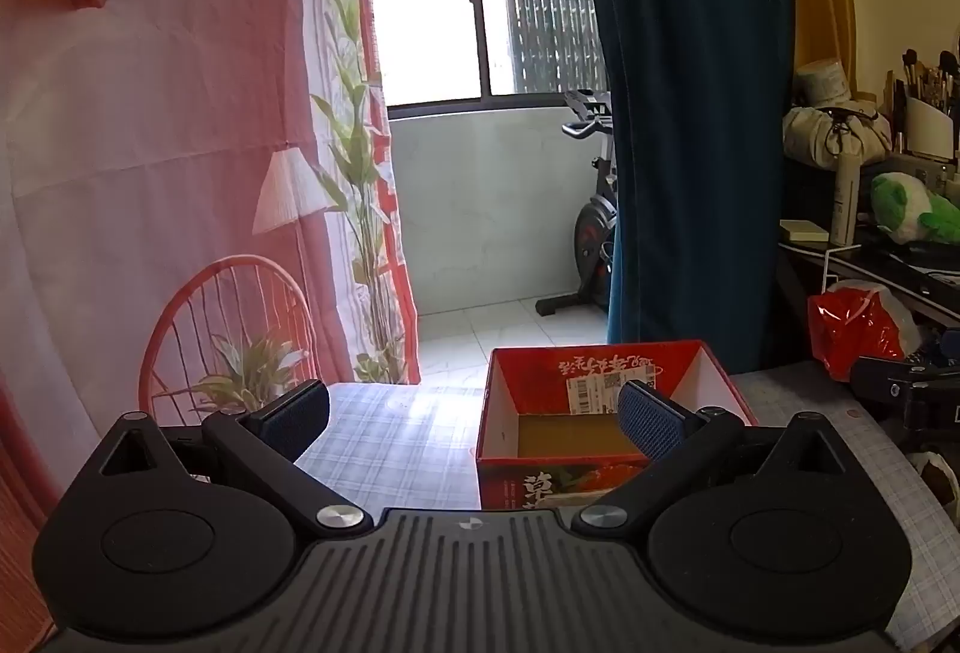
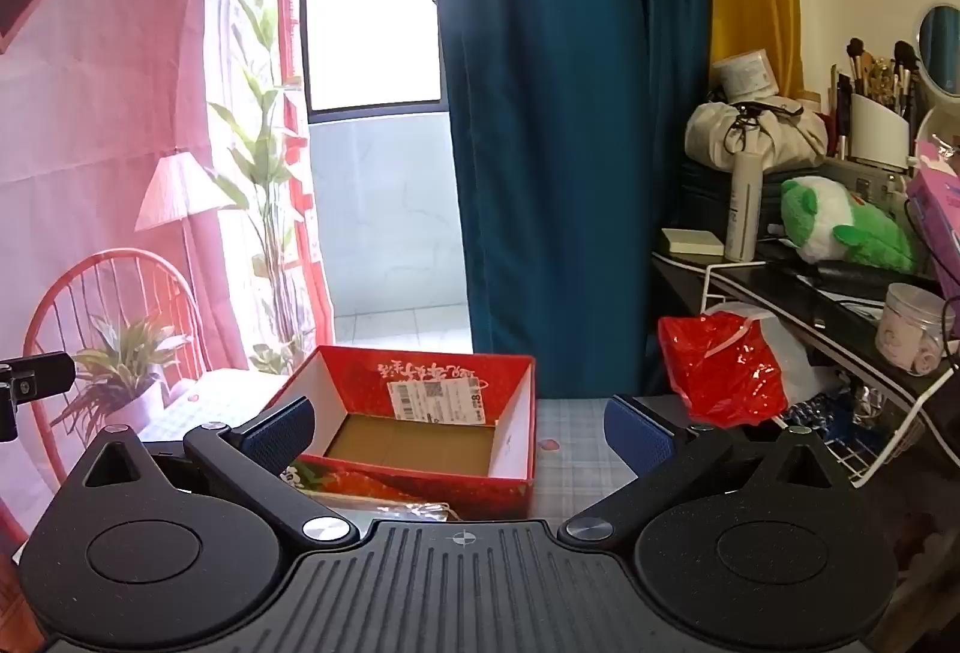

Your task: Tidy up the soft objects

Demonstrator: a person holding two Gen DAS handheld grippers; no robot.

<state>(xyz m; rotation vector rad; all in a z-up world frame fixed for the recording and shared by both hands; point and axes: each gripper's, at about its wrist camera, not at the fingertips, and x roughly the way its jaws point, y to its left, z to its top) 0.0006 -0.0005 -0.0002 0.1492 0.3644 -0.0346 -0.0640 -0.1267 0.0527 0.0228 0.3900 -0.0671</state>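
A red cardboard box point(image 1: 714, 374) with white inner walls and a brown floor stands open on the checked tablecloth; its inside looks bare. In the right wrist view the red box point(image 2: 528, 401) sits just ahead, between the fingers. My left gripper point(image 1: 474, 416) is open above the table's near part, its right pad in front of the box. My right gripper point(image 2: 459, 434) is open too, nothing between its pads. A green and white plush toy point(image 2: 840, 227) lies on the dark shelf at right, also seen as the plush toy point(image 1: 906, 209) in the left wrist view.
A red plastic bag point(image 2: 720, 365) sits by a white wire rack point(image 2: 864, 449) at the right. The shelf holds a spray bottle point(image 2: 744, 209), a beige drawstring bag point(image 2: 750, 131), a brush holder point(image 2: 876, 125) and a jar point(image 2: 912, 329). A blue curtain point(image 2: 558, 113) hangs behind.
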